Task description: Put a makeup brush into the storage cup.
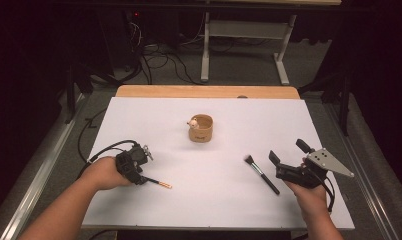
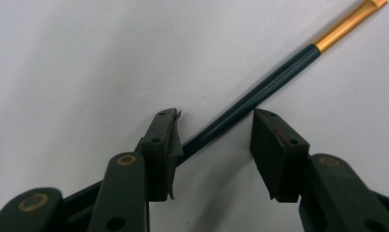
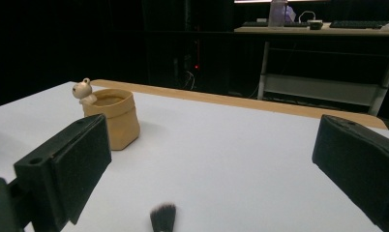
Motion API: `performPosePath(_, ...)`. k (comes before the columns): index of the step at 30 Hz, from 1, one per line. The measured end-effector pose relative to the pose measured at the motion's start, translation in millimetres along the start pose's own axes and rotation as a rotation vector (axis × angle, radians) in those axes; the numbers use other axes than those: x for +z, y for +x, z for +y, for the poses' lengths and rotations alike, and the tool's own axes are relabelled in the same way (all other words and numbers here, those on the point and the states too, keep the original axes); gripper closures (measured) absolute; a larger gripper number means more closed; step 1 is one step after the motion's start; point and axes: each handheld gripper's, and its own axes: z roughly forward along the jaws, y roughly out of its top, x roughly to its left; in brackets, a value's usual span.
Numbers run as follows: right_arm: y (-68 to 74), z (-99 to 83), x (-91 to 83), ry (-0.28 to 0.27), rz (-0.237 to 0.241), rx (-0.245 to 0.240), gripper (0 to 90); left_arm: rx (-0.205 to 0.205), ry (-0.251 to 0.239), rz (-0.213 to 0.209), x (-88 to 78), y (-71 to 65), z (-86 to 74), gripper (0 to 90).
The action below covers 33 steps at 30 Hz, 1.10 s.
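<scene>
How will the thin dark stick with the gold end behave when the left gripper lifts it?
The stick looks straight and rigid, so probably stiff. Its round, glossy shaft may roll or slip. Being thin, it seems light.

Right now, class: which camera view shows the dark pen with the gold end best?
The left gripper view: the pen runs large and sharp between the left hand-held gripper jaws. The high view shows it small, partly hidden by that gripper.

You see the white table brightly lit from above, surroundings dark, shadows soft; the brush tip looks blurred.
</scene>
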Motion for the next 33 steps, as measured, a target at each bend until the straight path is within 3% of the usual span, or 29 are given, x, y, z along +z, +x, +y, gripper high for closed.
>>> performPosePath(13,1.0,0.0,0.5,0.001,0.008,-0.014,2.2,-0.011,0.006,-0.001,-0.8,-0.7,0.7,64.6)
performPosePath(33,1.7,-0.1,0.6,0.001,0.006,-0.012,2.2,0.008,0.009,-0.013,-1.2,-2.6,0.7,77.8)
